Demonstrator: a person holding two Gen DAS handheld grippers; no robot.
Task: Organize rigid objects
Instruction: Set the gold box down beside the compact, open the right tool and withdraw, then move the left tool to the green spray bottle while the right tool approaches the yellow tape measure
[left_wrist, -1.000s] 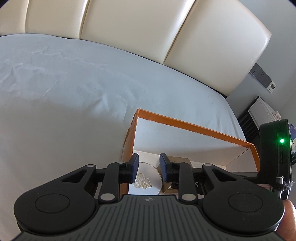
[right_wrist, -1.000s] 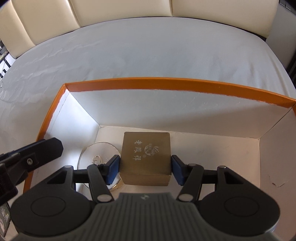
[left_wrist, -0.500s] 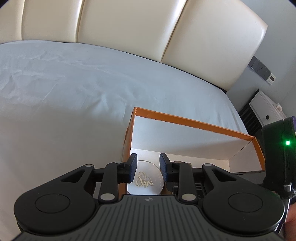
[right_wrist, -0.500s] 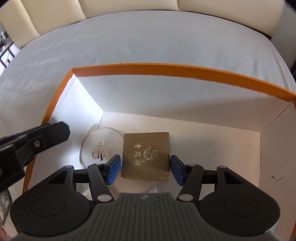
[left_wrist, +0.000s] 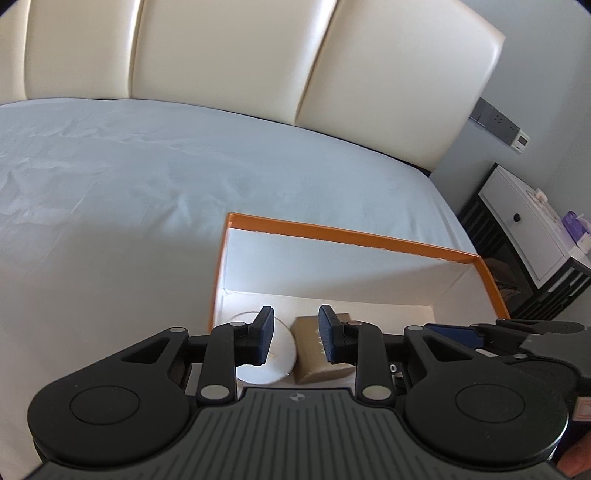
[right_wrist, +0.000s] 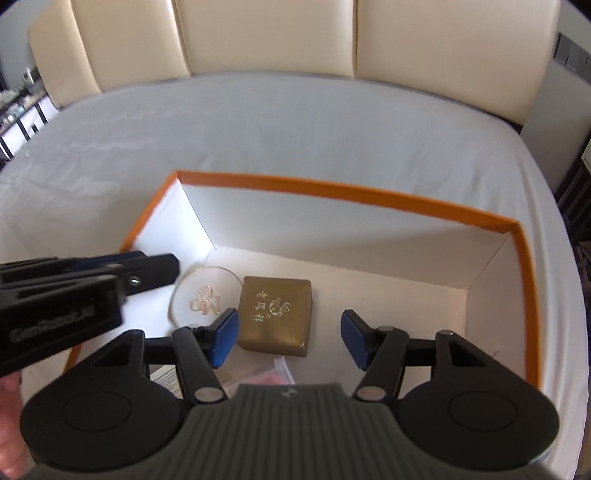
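At the bottom of the right wrist frame, the right tool (right_wrist: 288, 339) hangs with jaws apart and empty. The gold box (right_wrist: 275, 315) sits just beyond, nearer its left pad, on the floor of the orange-rimmed box (right_wrist: 332, 192). Left of it lies the round white tin (right_wrist: 203, 297). The left tool (left_wrist: 295, 336), narrowed to its tightest and holding nothing, hovers beside it. The bed (right_wrist: 295, 122) stretches behind.

gold box (right_wrist: 275, 316): lid printed with three Chinese characters 老凤祥 and an emblem | round white disc (right_wrist: 205, 295): gold monogram, letters not surely read
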